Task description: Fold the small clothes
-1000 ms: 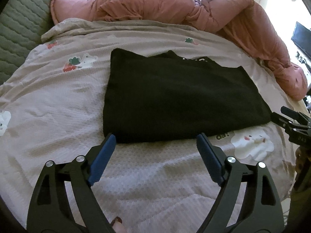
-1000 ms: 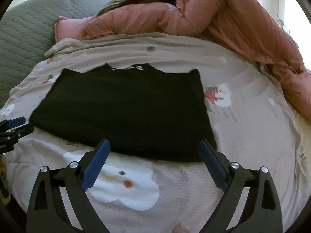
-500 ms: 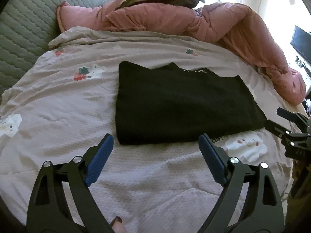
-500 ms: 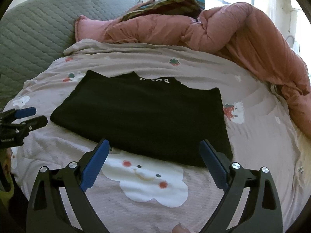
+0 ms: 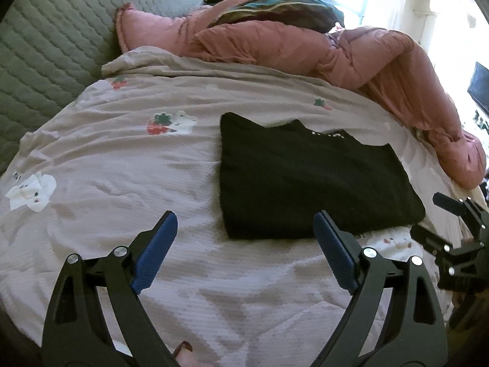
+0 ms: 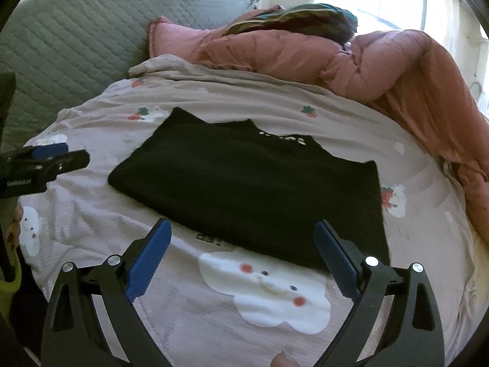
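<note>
A black garment point(image 5: 311, 180) point(image 6: 253, 189) lies folded into a flat rectangle on the beige bedcover point(image 5: 122, 168) point(image 6: 428, 244), white lettering at its far edge. My left gripper point(image 5: 244, 215) hovers short of its near left corner, its jaws opening, with nothing between the blue pads. Over the garment's near right edge hangs my right gripper point(image 6: 243, 222), open and empty. Each wrist view catches the other tool at its edge: the right gripper point(image 5: 437, 214) and the left gripper point(image 6: 70, 153).
A crumpled pink duvet point(image 5: 305, 49) point(image 6: 336, 58) runs along the far and right sides of the bed. A green quilted headboard point(image 5: 45, 36) point(image 6: 76, 39) rises at the left. A dark striped pillow point(image 5: 275, 9) tops the duvet. The cover carries cloud and strawberry prints.
Both grippers have drawn back and upward from the garment, so it looks smaller and farther off. The garment itself has not moved. The left jaws stand slightly wider.
</note>
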Action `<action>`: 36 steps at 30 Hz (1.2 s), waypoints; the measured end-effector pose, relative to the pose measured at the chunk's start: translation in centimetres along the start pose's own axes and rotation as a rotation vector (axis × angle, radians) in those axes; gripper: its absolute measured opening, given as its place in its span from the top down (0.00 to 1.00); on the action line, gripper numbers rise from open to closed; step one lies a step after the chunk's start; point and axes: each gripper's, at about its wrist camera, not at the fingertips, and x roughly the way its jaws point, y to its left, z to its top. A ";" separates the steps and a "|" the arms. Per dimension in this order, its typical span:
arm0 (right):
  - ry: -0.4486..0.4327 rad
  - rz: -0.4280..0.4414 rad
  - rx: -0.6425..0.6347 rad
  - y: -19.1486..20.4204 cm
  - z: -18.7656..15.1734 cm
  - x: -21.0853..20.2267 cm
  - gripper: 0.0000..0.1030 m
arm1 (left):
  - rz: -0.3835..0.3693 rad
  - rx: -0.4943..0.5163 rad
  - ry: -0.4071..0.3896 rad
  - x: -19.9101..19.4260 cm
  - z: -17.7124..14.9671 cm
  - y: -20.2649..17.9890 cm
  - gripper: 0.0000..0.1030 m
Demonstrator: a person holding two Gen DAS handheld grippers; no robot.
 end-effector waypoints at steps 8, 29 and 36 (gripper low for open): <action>-0.011 0.052 -0.079 3.1 0.7 0.9 0.09 | 0.086 -0.015 0.002 0.4 0.2 1.6 0.10; 0.058 0.066 -0.233 8.1 1.1 8.1 0.09 | 0.195 -0.024 0.035 4.2 2.5 3.7 0.10; 0.091 0.044 -0.278 9.0 1.0 10.8 0.09 | 0.194 -0.049 0.046 6.2 4.4 4.1 0.10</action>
